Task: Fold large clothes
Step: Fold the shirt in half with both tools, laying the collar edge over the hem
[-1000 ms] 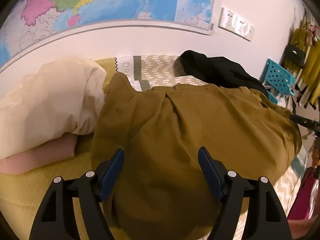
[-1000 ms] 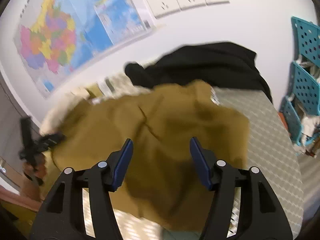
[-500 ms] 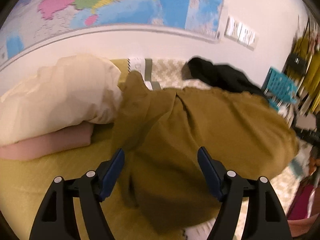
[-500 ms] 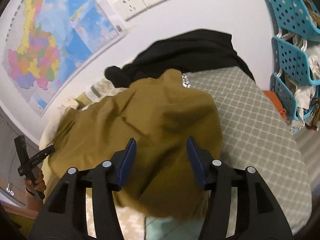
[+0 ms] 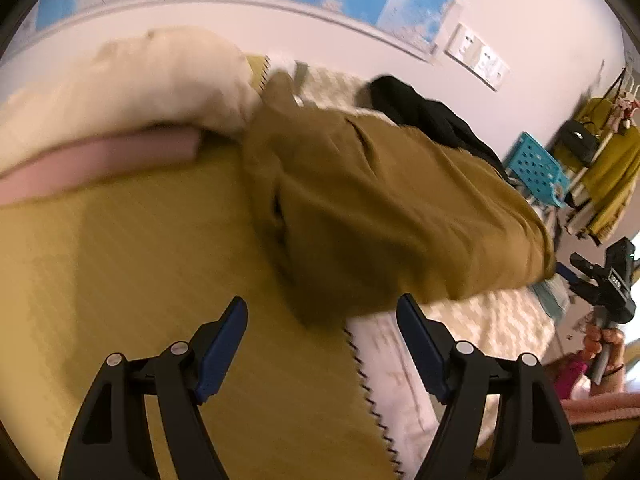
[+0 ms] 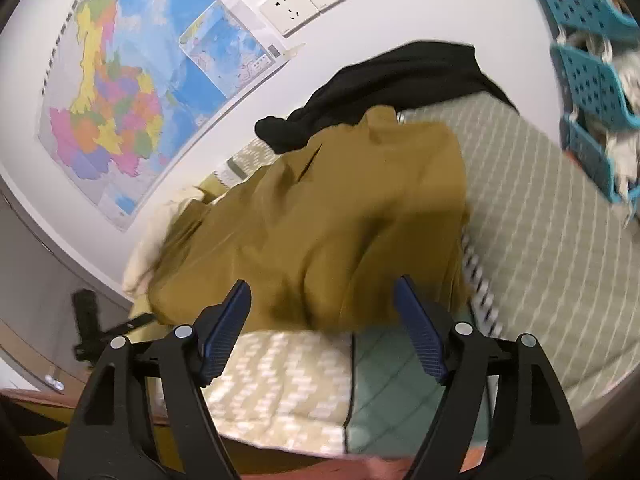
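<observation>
A mustard-brown garment (image 5: 380,208) lies in a loose fold across the bed. My left gripper (image 5: 322,304) is open just short of its near edge, and nothing is pressed between the pads. The same garment (image 6: 340,220) fills the middle of the right wrist view. My right gripper (image 6: 322,284) is over its near hem with the jaws opening, and the pads stand clear of the cloth. In the left wrist view the right gripper (image 5: 604,280) shows beyond the bed's right edge, held by a hand (image 5: 600,344).
A black garment (image 6: 400,76) lies bunched at the wall behind the brown one. A cream duvet (image 5: 120,80) and a pink folded cloth (image 5: 100,160) lie at the left. Yellow bedspread (image 5: 140,280) lies in front. Teal baskets (image 6: 592,72) stand at the right.
Both grippers have drawn back towards the bed's near edge, so the garment now lies ahead of the fingers. The right jaws stand wider. The left view has swung onto the yellow bedspread.
</observation>
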{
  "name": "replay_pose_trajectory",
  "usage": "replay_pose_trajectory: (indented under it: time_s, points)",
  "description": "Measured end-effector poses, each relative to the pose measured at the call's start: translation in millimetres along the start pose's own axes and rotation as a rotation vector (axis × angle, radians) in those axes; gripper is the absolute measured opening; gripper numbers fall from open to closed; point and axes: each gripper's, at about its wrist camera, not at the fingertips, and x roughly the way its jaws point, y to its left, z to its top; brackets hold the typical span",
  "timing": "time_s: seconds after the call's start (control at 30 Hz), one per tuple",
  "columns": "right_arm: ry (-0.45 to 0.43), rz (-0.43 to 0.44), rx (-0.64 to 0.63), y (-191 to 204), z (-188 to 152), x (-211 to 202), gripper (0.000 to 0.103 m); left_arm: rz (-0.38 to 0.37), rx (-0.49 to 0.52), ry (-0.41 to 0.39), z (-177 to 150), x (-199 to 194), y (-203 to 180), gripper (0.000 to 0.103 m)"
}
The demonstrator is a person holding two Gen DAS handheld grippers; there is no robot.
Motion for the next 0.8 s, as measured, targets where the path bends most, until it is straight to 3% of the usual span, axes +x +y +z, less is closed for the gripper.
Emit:
replay_pose_trajectory:
  time_s: [0.1,0.3,0.4,0.57,0.8]
  points:
    - [0.051,0.057,0.042,-3.3,-14.2,-1.0,0.078,-0.053,0.004,0.028,-7.4,6.8,-7.4,0.074]
    - [0.098,0.071,0.125,-13.1,-32.5,10.3,0.079,-0.15,0.009,0.085,-17.9,19.5,-22.2,0.074]
    - [0.077,0.072,0.149,-16.2,-29.6,14.6,0.078,-0.175,0.014,0.089,-16.2,23.1,-27.2,0.075]
    - [0.028,0.055,0.173,-18.1,-14.4,24.8,0.085,-0.221,-0.071,0.083,-8.1,31.0,-24.3,0.084]
    - [0.034,0.017,0.125,0.0,-4.8,51.8,0.09,-0.3,-0.145,0.076,8.2,49.2,-27.8,0.096]
